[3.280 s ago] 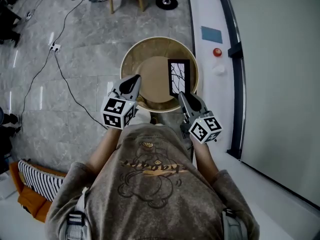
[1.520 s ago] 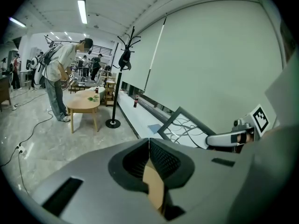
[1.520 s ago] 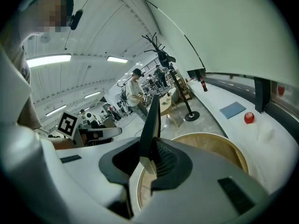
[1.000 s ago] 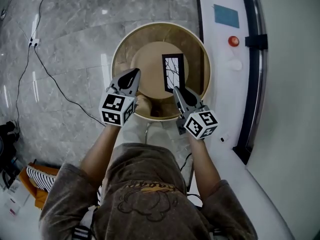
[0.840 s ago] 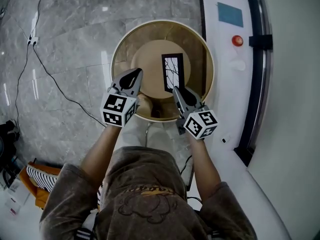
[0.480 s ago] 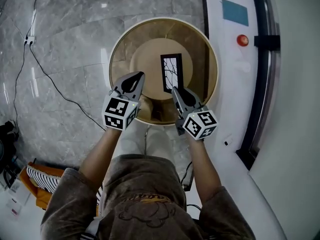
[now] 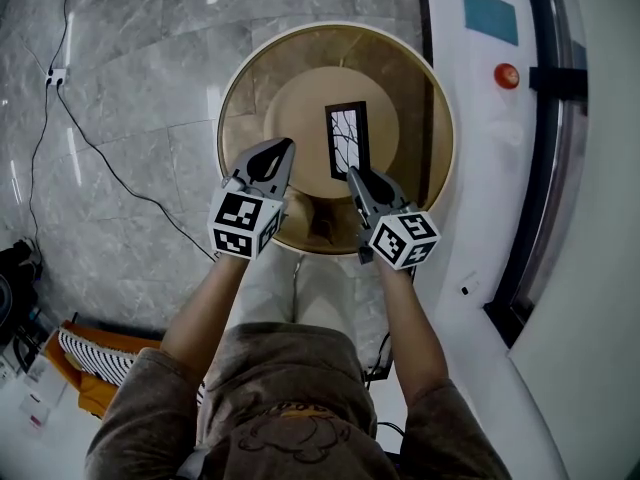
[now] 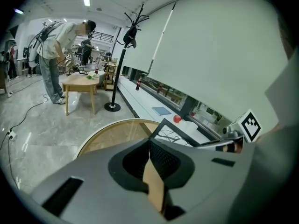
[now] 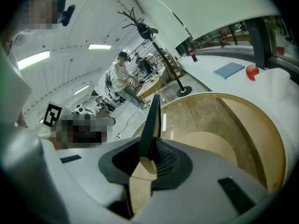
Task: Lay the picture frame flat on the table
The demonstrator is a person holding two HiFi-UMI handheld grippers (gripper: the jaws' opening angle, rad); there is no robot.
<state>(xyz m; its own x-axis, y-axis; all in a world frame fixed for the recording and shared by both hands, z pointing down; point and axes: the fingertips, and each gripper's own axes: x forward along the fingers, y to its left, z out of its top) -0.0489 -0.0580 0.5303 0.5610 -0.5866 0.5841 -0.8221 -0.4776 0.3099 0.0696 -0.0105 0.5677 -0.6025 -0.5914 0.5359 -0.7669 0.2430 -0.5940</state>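
Round wooden table (image 7: pixel 236 98) on a grey marble floor (image 7: pixel 120 88). The picture frame (image 7: pixel 347 140) stands upright just right of the table's centre, its near edge clamped in the right gripper (image 7: pixel 357 175). The left gripper (image 7: pixel 278 150), jaws together and empty, hangs over the table's near-left part.

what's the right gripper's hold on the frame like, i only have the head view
Observer: The right gripper view shows the right gripper clamped on the thin edge of the picture frame, which stands edge-on out of its jaws.
Operator: and the left one, is it helping hold it
Observer: No. In the left gripper view the left gripper has its jaws together with nothing between them, and the frame sits off to its side, not touched by it.
Operator: flat on the table yet
Observer: Not yet. The left gripper view shows the frame slanted, its top corner raised over the round table.
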